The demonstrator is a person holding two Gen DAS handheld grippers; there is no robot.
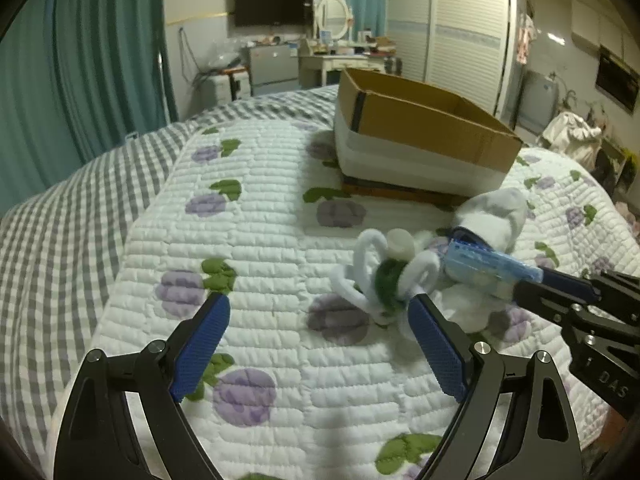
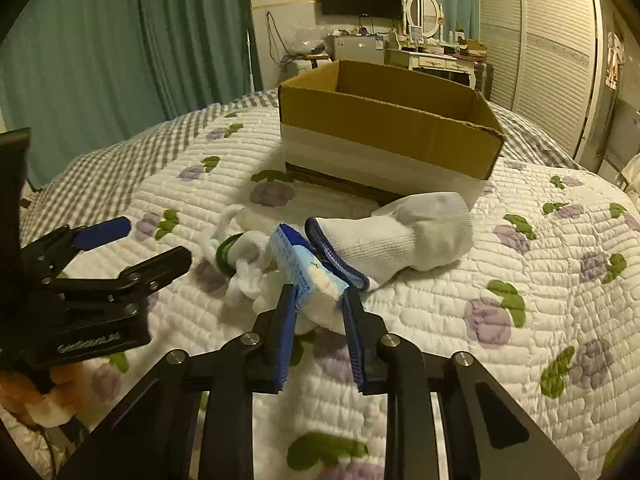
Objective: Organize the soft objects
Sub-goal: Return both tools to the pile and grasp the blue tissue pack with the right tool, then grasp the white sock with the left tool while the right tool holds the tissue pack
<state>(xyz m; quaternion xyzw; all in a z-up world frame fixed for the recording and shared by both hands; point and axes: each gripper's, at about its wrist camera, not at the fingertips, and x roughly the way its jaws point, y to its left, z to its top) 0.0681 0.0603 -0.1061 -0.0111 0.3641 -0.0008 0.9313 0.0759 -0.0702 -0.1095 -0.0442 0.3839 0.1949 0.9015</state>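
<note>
A white fuzzy flower toy with a green middle (image 1: 390, 276) lies on the quilt, also in the right wrist view (image 2: 240, 258). My left gripper (image 1: 318, 312) is open, its right finger beside the toy. My right gripper (image 2: 318, 298) is shut on a light blue tissue pack (image 2: 306, 266), seen from the side in the left wrist view (image 1: 486, 266). A white sock with a blue cuff (image 2: 404, 236) lies just beyond the pack. An open cardboard box (image 2: 384, 128) stands behind it on the bed.
The white quilt with purple flowers (image 1: 280, 240) covers a grey checked bed (image 1: 60, 232). An orange and white plush (image 2: 36, 396) lies at the left edge below the left gripper. Teal curtains, a dresser and a wardrobe stand beyond.
</note>
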